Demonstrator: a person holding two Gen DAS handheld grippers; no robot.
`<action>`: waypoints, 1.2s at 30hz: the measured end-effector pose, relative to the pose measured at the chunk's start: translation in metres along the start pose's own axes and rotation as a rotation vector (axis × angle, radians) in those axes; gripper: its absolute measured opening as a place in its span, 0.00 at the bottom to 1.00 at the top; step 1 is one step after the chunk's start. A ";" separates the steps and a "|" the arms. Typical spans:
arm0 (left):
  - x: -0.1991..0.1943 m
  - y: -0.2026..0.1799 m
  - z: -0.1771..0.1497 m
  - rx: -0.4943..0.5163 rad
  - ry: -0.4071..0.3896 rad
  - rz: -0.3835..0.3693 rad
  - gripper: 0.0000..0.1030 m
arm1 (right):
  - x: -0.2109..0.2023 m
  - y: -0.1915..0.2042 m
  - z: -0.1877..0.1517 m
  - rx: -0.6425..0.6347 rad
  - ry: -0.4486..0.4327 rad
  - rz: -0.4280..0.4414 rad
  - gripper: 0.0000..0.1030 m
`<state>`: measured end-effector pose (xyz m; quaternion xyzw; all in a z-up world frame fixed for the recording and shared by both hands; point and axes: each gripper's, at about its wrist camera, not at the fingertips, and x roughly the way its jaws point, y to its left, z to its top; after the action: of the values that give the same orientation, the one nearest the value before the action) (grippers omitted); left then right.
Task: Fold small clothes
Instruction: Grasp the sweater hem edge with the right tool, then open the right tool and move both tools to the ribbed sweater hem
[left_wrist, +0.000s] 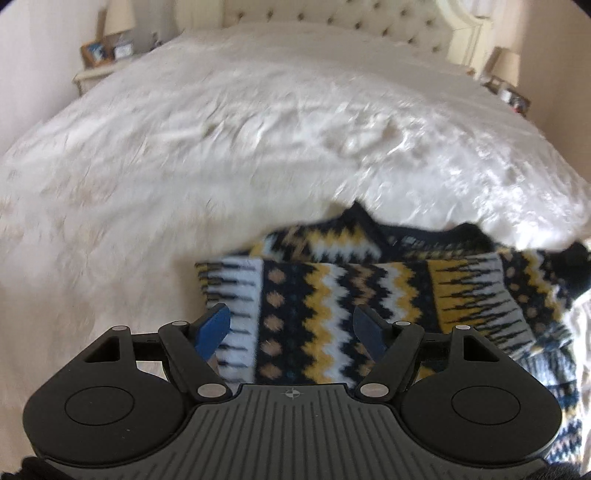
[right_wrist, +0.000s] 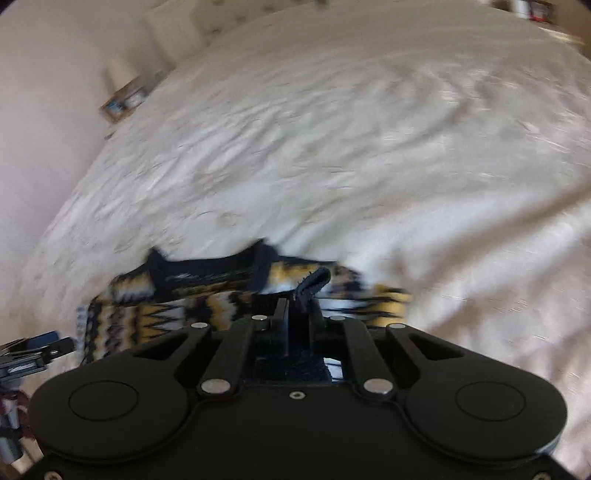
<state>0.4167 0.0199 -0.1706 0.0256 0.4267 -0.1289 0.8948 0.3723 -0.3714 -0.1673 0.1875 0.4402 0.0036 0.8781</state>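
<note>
Blurring sweater (right_wrist: 207, 295) under bedspread (left_wrist: 480, 184)

Patterned knit sweater (left_wrist: 332, 295) in navy, yellow, white and tan zigzags, partly folded, lying rumpled on the bed.

No legible text, label, brand or number in either view; only sign is a small crosshair mark on the near housing of the left gripper (left_wrist: 291, 326)
</note>
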 end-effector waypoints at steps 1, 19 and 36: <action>0.002 -0.003 0.004 0.009 -0.003 -0.011 0.70 | 0.003 -0.007 0.000 0.013 0.019 -0.029 0.15; 0.068 0.035 0.006 -0.017 0.142 0.058 0.85 | 0.059 -0.042 -0.028 0.031 0.143 -0.202 0.59; 0.031 0.017 -0.044 0.120 0.232 0.035 0.85 | 0.023 -0.040 -0.049 0.067 0.145 -0.343 0.71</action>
<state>0.4062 0.0368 -0.2230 0.1012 0.5185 -0.1347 0.8383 0.3418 -0.3892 -0.2246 0.1380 0.5277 -0.1474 0.8251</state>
